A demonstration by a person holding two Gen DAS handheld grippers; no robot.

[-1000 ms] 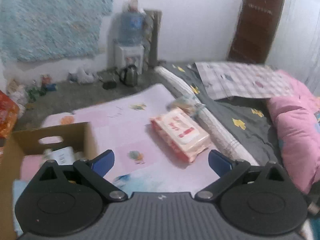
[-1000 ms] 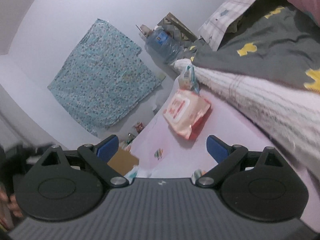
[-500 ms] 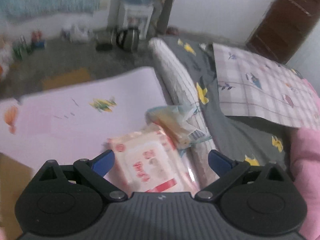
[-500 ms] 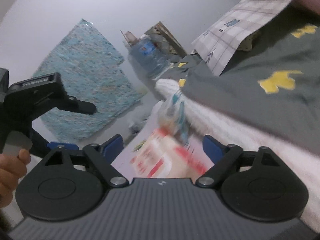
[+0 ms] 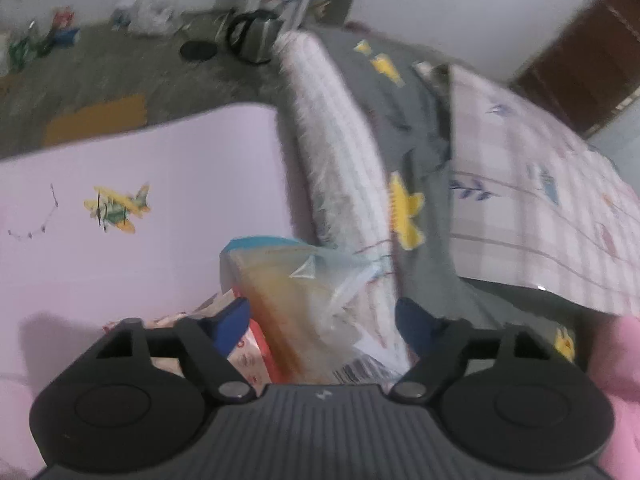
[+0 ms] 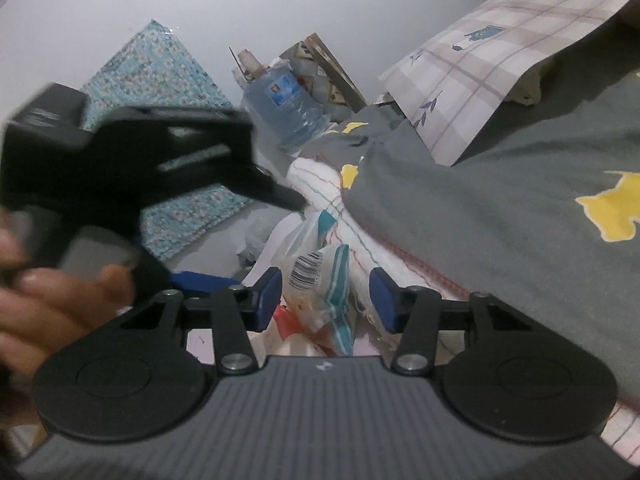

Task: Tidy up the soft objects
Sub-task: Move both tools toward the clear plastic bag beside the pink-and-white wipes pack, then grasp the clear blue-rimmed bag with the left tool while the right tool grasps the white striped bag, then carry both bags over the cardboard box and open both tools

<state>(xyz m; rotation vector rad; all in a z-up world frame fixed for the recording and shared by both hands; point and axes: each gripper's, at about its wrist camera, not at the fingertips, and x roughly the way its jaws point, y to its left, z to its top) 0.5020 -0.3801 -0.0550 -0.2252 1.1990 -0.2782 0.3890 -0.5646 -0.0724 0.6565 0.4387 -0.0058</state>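
You have both the left hand-held gripper point(image 5: 322, 316) and the right hand-held gripper point(image 6: 325, 294) closing around the crinkly plastic packet point(image 5: 296, 292), not yet clamped, because it lies loosely atop the wipes pack point(image 5: 256, 356) beside the bed's rolled blanket point(image 5: 336, 160).

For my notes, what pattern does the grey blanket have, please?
Grey blanket: yellow shapes; right wrist view.

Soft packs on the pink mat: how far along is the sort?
Done: nothing visibly put away in these views. In hand: both claws are closing around the clear plastic pouch; left claw and right claw straddle it, pads not yet pressing. Left: that pouch and the red-and-white wipes pack beneath it still lie on the pink mat beside the rolled white blanket.
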